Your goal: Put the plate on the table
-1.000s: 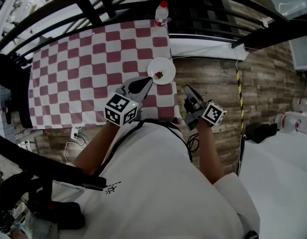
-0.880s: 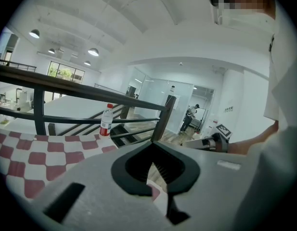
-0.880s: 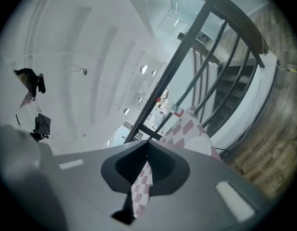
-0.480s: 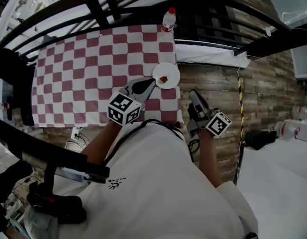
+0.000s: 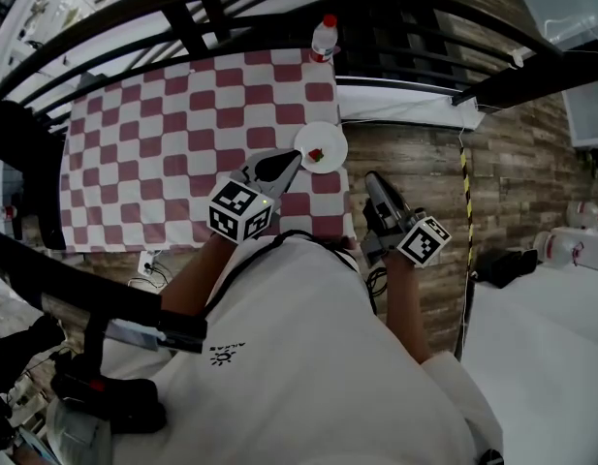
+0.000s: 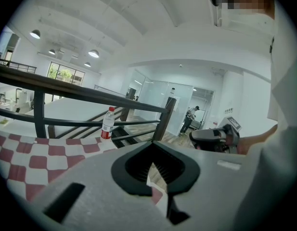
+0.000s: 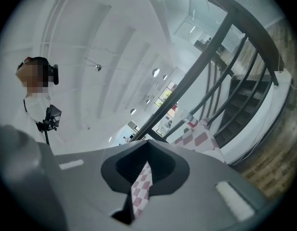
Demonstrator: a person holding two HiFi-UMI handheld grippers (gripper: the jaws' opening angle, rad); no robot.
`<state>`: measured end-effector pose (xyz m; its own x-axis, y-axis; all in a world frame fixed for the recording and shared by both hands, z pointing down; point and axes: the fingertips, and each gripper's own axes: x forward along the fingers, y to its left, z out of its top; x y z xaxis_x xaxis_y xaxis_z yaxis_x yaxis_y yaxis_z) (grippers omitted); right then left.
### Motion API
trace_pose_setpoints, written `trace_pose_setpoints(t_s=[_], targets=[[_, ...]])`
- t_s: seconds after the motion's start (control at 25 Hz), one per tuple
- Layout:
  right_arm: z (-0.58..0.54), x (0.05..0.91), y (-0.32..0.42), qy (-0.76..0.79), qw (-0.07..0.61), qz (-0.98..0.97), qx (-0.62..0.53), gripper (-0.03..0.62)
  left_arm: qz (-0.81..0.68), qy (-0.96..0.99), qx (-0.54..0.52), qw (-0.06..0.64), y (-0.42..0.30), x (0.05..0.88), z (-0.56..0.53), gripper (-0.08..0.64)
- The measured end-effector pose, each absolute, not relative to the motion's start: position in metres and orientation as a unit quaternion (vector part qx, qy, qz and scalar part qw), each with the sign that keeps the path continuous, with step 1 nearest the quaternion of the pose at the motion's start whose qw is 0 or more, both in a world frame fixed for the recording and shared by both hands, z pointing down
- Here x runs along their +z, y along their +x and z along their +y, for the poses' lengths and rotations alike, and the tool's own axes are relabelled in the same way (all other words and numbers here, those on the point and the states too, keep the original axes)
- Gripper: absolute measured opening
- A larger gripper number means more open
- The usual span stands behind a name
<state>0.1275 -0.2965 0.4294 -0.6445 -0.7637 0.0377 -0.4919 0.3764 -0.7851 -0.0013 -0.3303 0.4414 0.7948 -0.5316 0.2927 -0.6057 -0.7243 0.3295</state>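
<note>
1. The white plate (image 5: 330,142) sits at the right edge of the table (image 5: 143,134), about halfway along that edge. Its rim reaches out to, or a little past, the hem of the red-and-white checked cloth. A small red piece of food (image 5: 316,154) lies near its middle.
2. The left gripper (image 5: 291,159) reaches in from the table's near right corner, and its tips lie on the plate's near-left rim. In the left gripper view the jaws are drawn together with only a thin slit between them, and a white sliver shows in it. I take that to be the rim, pinched.
3. The right gripper (image 5: 372,180) hangs beyond the right edge, over the wooden floor (image 5: 415,143), well apart from the plate. Its jaws are clenched with nothing in them; only checked cloth shows through the slit.
4. A plastic bottle (image 5: 323,37) with a red cap stands at the far right corner, away from the work.
5. The step in hand looks like the set-down itself. Whether the plate's base already rests flat on the cloth, I cannot tell.
6. Next the plate should go a little inward from the edge so none of it overhangs, kept level so the food stays put. Only then should the left jaws part and draw back along the rim.
</note>
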Motion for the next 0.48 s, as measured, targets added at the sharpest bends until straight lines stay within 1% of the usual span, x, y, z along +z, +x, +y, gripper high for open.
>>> trace_pose_setpoints(t_s=[0.48], targets=[[-0.2976,0.4365,0.1280,-0.390,0.155,0.814,-0.401,0.006,-0.309,0.922,0.093,0.212,-0.0017,0.4462,-0.3317,0.002]])
